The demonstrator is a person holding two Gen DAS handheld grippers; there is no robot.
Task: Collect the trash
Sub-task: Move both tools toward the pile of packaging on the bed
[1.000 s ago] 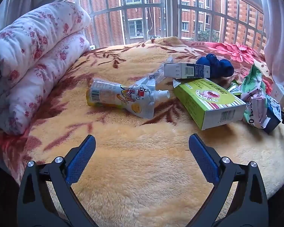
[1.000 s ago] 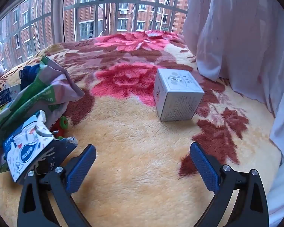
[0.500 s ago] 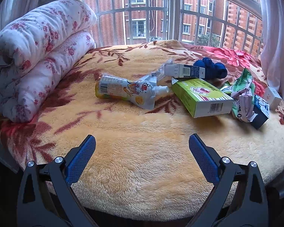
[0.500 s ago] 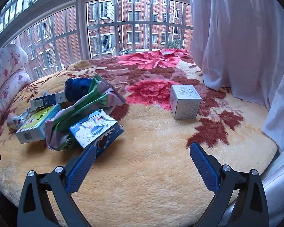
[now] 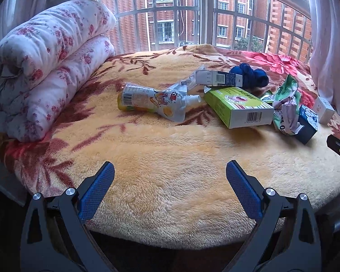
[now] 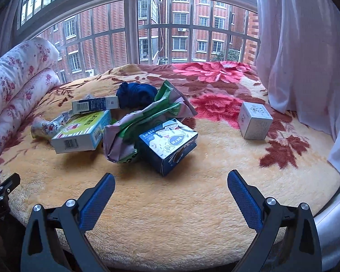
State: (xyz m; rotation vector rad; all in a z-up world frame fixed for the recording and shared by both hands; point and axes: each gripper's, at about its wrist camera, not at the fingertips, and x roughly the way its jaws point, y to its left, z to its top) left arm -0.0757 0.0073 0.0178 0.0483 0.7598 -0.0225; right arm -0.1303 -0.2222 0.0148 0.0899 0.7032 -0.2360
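Note:
Trash lies on a flowered blanket: a drink pouch, a green box, a slim dark carton, a crumpled green wrapper, a blue milk carton and a small white box. My left gripper is open and empty near the blanket's front edge, well short of the pouch. My right gripper is open and empty, just short of the blue milk carton. The wrapper, green box and white box also show there.
A rolled floral quilt lies at the left. A dark blue cloth sits behind the trash. A barred window stands behind and a white curtain hangs at the right. The blanket's front edge drops off below both grippers.
Both grippers have pulled back from the trash toward the blanket's front edge, so more of the blanket and window shows. Both stayed open and empty.

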